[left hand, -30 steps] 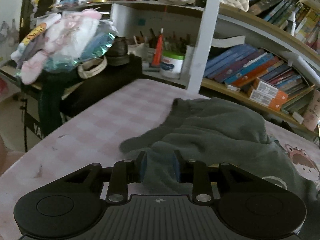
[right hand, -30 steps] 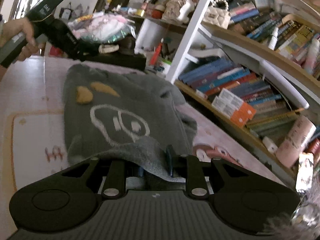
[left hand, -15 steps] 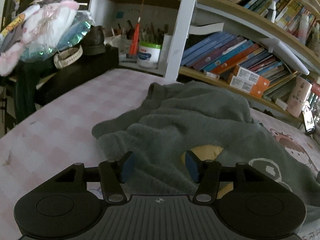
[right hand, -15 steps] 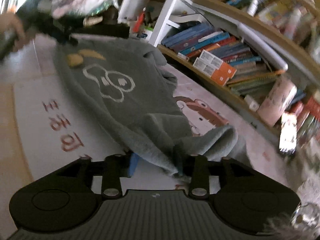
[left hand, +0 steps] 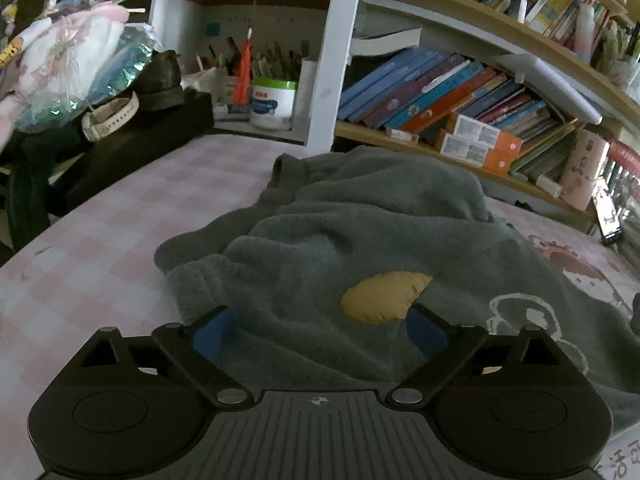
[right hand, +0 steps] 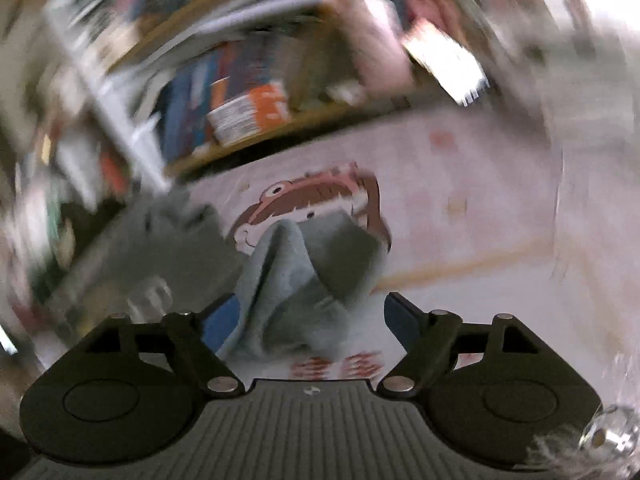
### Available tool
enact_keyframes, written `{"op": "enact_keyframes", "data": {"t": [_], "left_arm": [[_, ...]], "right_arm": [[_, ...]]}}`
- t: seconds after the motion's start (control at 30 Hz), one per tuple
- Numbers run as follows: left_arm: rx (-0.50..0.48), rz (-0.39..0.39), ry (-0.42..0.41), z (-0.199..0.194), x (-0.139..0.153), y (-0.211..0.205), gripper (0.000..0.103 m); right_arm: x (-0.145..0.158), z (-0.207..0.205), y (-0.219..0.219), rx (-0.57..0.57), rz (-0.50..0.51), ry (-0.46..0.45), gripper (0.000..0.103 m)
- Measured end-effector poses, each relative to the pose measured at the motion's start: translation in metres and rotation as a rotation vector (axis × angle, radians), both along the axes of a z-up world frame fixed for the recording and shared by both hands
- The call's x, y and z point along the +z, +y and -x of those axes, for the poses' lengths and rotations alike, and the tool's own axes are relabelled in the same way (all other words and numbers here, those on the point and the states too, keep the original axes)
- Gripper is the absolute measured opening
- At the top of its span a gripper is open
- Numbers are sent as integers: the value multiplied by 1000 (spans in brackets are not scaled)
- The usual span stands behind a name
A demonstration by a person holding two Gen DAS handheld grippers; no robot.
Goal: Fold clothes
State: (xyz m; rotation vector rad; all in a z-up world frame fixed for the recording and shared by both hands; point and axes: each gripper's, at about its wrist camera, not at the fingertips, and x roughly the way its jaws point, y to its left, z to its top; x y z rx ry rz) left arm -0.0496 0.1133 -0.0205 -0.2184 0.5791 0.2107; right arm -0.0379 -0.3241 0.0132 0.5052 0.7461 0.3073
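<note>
One grey fleece garment (left hand: 360, 232) is spread in a rumpled heap across the pink checked table (left hand: 104, 248), reaching toward the far edge below the bookshelf (left hand: 460, 96). A yellow patch (left hand: 384, 296) and a white outlined drawing (left hand: 524, 316) are seen on its near part. The left gripper (left hand: 320, 330) is held low over this part; its jaws are opening, spread wide, with fabric lying between the blue pads (left hand: 212, 330) but not pinched. In the blurred right wrist view, a bunched fold of the same garment (right hand: 308, 276) is seen over a cartoon print (right hand: 320, 196) on the table. The right gripper (right hand: 310, 322) is opening too; the fold stands between its pads, touching the left one and clear of the right one.
</note>
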Motion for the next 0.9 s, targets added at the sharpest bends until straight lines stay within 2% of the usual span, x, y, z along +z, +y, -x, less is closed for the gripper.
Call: {"op": "enact_keyframes", "data": {"t": [0.07, 0.13, 0.23, 0.33, 0.4, 0.5, 0.57, 0.63, 0.7, 0.8, 0.9], "left_arm": [[-1, 3, 5, 0, -1, 0, 98], [-5, 13, 5, -1, -1, 2, 99], [-7, 20, 3, 0, -1, 2, 100], [-9, 21, 6, -1, -1, 2, 101], [-10, 21, 8, -1, -1, 2, 101], [-13, 24, 10, -1, -2, 1, 102], [-14, 26, 10, -2, -2, 2, 102], [-16, 29, 10, -2, -2, 2, 102], [-17, 31, 9, -2, -2, 3, 103], [-17, 32, 9, -2, -2, 2, 103], [-17, 32, 9, -2, -2, 2, 103]], "right_arm": [[-6, -7, -3, -44, -111, 56, 78], [-8, -12, 2, -74, -152, 75, 79], [-7, -21, 12, -143, -108, 77, 79], [-7, -26, 18, -207, 11, 52, 77], [-11, -29, 22, -209, 58, 49, 75], [-19, -31, 28, -201, 115, 48, 62], [-20, -34, 33, -172, 139, 47, 31], [-20, -38, 38, -136, 159, 46, 20], [-7, -36, 44, -111, 189, -17, 17], [36, -16, 44, -119, 232, -228, 16], [72, 8, 37, -191, 311, -405, 15]]}}
